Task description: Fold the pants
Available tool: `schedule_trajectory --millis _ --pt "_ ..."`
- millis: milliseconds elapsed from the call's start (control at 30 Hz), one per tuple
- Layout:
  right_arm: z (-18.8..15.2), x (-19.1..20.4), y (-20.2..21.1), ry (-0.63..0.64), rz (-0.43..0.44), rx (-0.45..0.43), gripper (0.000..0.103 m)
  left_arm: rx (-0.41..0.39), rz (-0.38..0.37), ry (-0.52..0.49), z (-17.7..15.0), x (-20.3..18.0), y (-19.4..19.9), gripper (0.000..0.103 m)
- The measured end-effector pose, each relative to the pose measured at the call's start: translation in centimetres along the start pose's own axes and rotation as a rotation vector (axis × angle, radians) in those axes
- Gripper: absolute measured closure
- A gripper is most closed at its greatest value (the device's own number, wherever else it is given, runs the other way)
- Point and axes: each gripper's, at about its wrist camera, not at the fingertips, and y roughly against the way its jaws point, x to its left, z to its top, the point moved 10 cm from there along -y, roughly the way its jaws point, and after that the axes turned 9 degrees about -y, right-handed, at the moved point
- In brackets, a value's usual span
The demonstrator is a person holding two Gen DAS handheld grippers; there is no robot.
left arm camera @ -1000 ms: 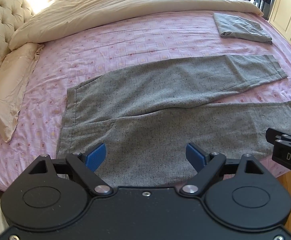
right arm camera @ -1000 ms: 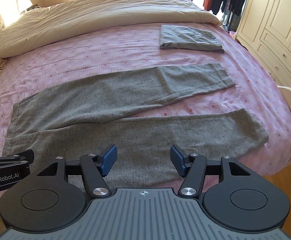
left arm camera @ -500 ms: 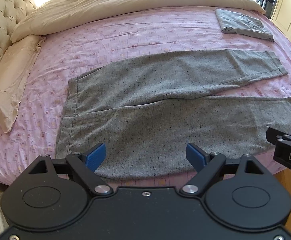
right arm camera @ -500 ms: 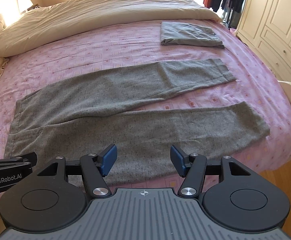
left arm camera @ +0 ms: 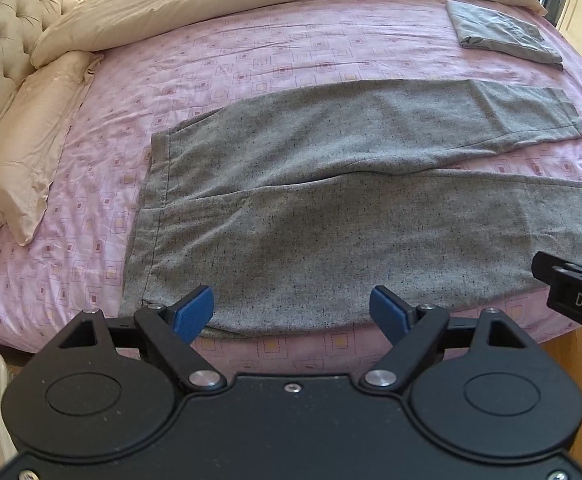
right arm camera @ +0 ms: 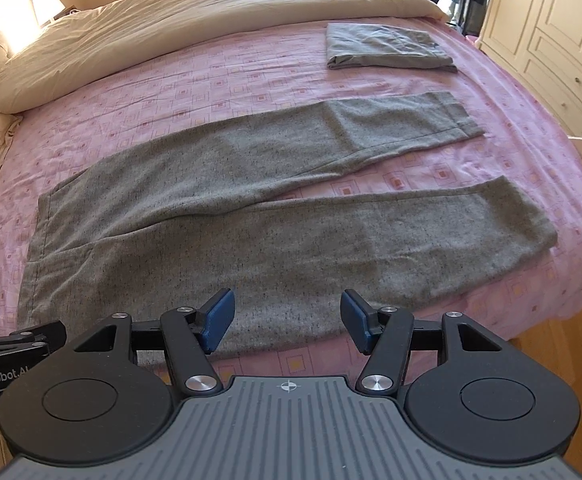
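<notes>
- On the pink patterned bedsheet [left arm camera: 275, 60] the grey pants [left arm camera: 331, 208] lie spread flat, waistband toward the pillow [left arm camera: 31, 148] end, the two legs splayed apart toward the wardrobe [right arm camera: 563, 28] side; the near leg runs along the bed's front edge.
- Above that near edge hangs the left gripper [left arm camera: 291, 308], its blue pads wide apart with only cloth below and nothing between them; its jaws have just been closing a little, though they grip nothing.
- Further along the same leg the right gripper [right arm camera: 287, 320] hovers, fingers likewise spread and empty.
- Judging from the layout, the step in hand is the lengthwise fold — near leg carried over onto the far one.
- To do it well, each gripper should probably pinch the near hem edge only, catching both fabric layers but not the sheet beneath.
- Lifting both ends together and level would keep the leg from twisting — uneven lift risks a diagonal crease.
- A folded grey garment [right arm camera: 383, 48] sits well apart near the duvet [right arm camera: 211, 4], out of the way.
</notes>
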Motion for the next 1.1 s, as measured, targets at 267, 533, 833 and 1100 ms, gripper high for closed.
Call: schedule_trajectory --millis 267,533,833,1100 --pt "1.2 -2.5 -2.6 -0.032 -0.011 0.046 0.07 0.009 -0.037 0.006 3.8 -2.7 -2.9 0.028" --pt "6.4 -9.9 -4.4 -0.122 -0.083 0.025 0.081 -0.063 -0.113 -0.088 9.6 -7.3 -4.2 0.035" --pt "11.3 -22.3 -4.1 -0.222 -0.156 -0.172 0.081 -0.019 -0.138 -0.184 10.8 -12.2 -5.2 0.035" --pt "13.6 -32.1 -9.8 -0.227 -0.122 -0.112 0.081 0.082 -0.022 0.015 9.7 -14.3 -5.5 0.035"
